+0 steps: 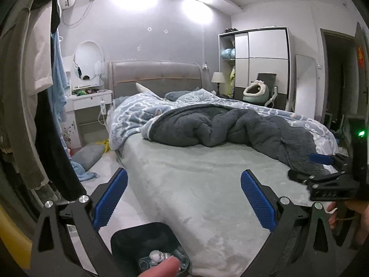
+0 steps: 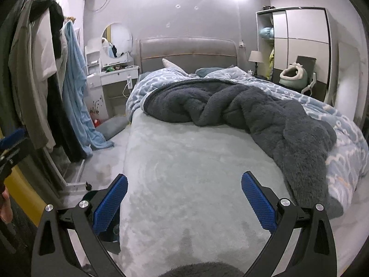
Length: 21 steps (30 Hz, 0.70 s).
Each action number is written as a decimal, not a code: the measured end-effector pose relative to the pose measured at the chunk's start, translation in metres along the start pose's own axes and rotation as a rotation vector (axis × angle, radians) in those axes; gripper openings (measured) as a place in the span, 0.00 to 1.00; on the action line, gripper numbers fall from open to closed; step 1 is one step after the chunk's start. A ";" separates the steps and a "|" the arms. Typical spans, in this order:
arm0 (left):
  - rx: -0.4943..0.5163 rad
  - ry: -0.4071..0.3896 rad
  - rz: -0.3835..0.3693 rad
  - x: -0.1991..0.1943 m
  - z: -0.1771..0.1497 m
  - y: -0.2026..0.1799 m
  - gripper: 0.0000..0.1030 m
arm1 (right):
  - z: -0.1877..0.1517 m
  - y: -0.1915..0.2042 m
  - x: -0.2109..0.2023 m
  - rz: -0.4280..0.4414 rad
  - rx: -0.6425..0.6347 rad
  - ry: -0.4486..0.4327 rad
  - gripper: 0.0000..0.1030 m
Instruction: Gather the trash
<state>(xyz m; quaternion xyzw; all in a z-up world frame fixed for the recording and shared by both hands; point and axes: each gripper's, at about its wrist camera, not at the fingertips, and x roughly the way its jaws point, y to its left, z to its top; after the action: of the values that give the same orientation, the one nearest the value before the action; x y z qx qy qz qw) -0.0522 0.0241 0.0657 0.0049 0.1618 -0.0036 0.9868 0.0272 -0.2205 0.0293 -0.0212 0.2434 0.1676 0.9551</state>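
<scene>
Two grippers are seen, one for each hand. The left gripper [image 1: 183, 198] is held with its two blue fingers [image 1: 110, 199] spread wide, and nothing is held between them. The right gripper [image 2: 184, 199] is spread just as wide, and it is empty too. In the left wrist view, the right gripper shows at the far right edge, beside a small green light [image 1: 361, 134].

One black trash bin [image 1: 147, 242] is seen low and near, on the floor just beside the left side of the bed [image 1: 196, 184]. Some white crumpled trash [image 1: 158, 255] and a clear piece are seen inside it. A fingertip [image 1: 163, 268] is seen at the near edge, in front of the bin. In the right wrist view only a dark part of the bin is seen, behind the left finger.

One bed is seen, with one grey headboard [image 2: 188, 54]. One dark fluffy blanket [image 2: 253, 113] and one blue patterned quilt [image 2: 346, 143] are piled on its far and right parts. The near part of the bed is bare.

One round mirror [image 2: 117, 40], one white dressing table [image 2: 117, 75], one lamp [image 2: 256, 57] and one white wardrobe [image 2: 299, 39] are seen far away. Clothes [image 2: 46, 69] are hung at the left.

No writing can be read.
</scene>
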 end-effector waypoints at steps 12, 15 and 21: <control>0.028 0.039 0.013 0.012 -0.007 -0.001 0.97 | -0.006 -0.012 0.011 0.018 0.025 0.009 0.97; 0.016 0.049 0.011 0.015 -0.009 0.001 0.97 | -0.008 -0.012 0.012 0.017 0.016 0.010 0.97; 0.014 0.071 -0.001 0.018 -0.011 0.003 0.97 | -0.008 -0.006 0.010 0.012 -0.008 0.006 0.97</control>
<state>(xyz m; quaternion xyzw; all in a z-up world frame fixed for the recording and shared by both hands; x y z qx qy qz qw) -0.0382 0.0272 0.0495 0.0118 0.1968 -0.0051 0.9804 0.0339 -0.2242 0.0169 -0.0242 0.2455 0.1742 0.9533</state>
